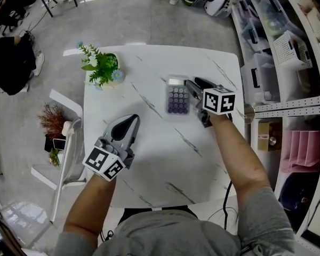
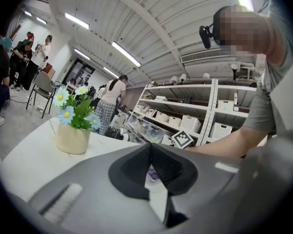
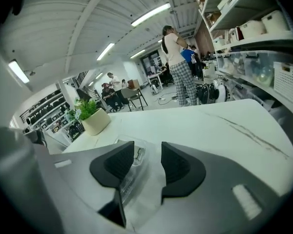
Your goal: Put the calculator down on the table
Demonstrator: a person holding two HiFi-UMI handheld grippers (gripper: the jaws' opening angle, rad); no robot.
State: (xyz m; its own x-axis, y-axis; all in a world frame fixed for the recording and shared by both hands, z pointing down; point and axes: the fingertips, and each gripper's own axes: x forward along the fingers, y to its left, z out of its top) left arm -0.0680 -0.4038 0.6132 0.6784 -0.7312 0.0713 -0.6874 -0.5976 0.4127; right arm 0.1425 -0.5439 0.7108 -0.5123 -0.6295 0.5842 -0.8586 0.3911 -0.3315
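Under both sets of tongs we had the white marble table (image 1: 149, 169), easily the biggest thing in shot. Beyond the left tongs (image 1: 133, 119), well apart from their tips, stood the potted plant (image 1: 102, 69) with its blue and white flowers. The left tongs pointed level over the tabletop with the jaws closed together and nothing in them. They sat well off to the side, so they weren't part of the action as far as we could see.

The right tongs (image 1: 194, 82) were tipped down at the table with the jaws spread wide. Then the calculator (image 1: 177, 97), the one with purple keys. It lay flat on the table right at the right tongs, just beside one jaw. In the right gripper view we could see its edge through the gap, hard up by that jaw, while the other jaw stood clear of it. Neither pad looked like it was squeezing anything.

So our read was that the job was basically done: calculator down, flat, no grip on it. All that seemed left was to pull the right tongs away without nudging it. That one jaw sat so close we couldn't tell if it touched.
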